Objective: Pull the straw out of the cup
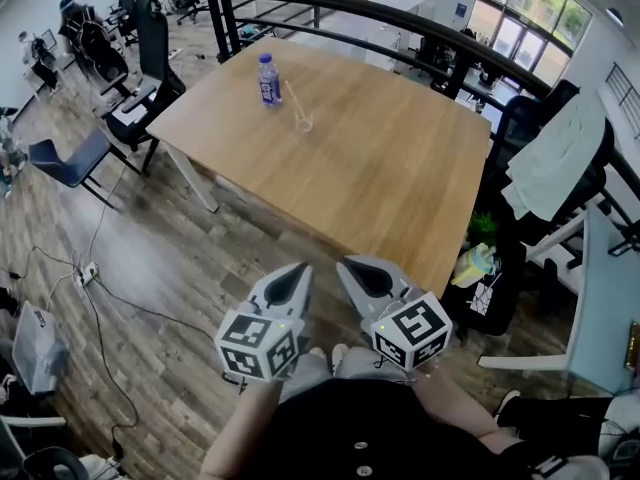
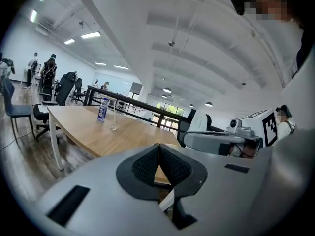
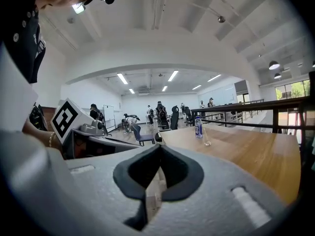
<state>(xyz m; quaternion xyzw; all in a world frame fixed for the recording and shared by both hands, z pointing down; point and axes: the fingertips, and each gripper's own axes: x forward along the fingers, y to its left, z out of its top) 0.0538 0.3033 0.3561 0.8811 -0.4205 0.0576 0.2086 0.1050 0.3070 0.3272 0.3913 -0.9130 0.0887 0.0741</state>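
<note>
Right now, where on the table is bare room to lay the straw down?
Nearly the whole table is bare: the wide stretch from the cup to the near edge and right side. It is crowded only at the far left part, where the bottle stands beside the cup and straw.

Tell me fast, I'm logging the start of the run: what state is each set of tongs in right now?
Left tongs: closed, holding nothing.
Right tongs: closed, holding nothing.

Bright daylight and ceiling lights, sharp focus, fisheye-curved edges
</note>
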